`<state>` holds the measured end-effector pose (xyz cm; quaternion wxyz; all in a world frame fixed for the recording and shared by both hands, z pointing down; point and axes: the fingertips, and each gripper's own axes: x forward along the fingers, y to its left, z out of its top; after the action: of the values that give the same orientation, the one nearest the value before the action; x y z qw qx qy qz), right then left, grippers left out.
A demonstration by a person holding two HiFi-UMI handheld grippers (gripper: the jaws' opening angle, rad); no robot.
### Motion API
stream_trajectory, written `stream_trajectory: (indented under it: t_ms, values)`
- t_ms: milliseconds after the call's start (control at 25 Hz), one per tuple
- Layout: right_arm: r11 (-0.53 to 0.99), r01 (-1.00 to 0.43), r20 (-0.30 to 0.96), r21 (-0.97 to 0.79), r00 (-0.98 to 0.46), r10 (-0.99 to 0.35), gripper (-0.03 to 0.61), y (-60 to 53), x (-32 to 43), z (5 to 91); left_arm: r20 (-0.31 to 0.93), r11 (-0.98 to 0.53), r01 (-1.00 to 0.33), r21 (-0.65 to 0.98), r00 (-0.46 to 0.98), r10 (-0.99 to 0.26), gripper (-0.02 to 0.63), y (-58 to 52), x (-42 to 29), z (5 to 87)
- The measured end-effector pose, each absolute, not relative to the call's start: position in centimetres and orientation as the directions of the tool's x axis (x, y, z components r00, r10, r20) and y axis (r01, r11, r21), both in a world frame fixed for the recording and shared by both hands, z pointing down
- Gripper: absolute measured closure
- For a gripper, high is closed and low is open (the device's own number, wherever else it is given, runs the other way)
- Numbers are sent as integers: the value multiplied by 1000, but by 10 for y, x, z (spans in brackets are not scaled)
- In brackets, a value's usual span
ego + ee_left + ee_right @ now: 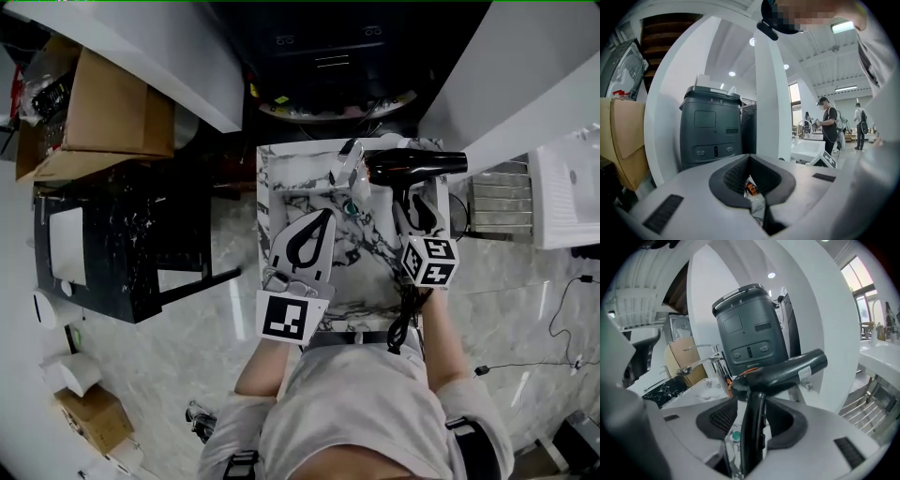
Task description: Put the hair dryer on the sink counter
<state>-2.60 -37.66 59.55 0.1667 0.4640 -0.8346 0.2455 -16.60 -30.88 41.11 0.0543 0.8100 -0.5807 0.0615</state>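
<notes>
A black hair dryer (417,166) hangs over the right back corner of the marble sink (281,192), barrel pointing right, next to the chrome faucet (347,165). My right gripper (412,202) is shut on its handle. In the right gripper view the hair dryer (778,373) stands upright between the jaws of the right gripper (752,425), with the faucet (693,364) to its left and the green drain (735,435) below. Its cord (403,323) trails back toward the person. My left gripper (326,217) hovers over the basin, shut and empty; the left gripper (754,187) looks out over the room.
A cardboard box (103,117) and a black marble-topped table (122,244) stand left of the sink. Right of it are a metal rack (502,202) and a white basin (567,187). A dark grey appliance (747,333) stands behind the sink. Cables (562,328) lie on the floor.
</notes>
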Motion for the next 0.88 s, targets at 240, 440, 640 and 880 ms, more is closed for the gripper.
stream_trajectory:
  t_ms: [240,440,640,880]
  values:
    - [497,-844,435,-199,-531,-727,548,-361,-23,551,134,-366,-931,1,363,-922,601,-307,-154,404]
    - [510,-843,398,-170,-532,-747,568,-346,-19,515,106,-404,-915,-1,401,-910,600,-302,-144,396]
    - [515,-842,351,-163,-537,-767,569,-329,-10,479,85,-437,-900,-8,434,-897,600,-294,-136,388]
    - [514,-838,270,-182,-545,-794,569,-304,-2,433,65,-478,-878,-37,475,-877,600,-277,-126,378]
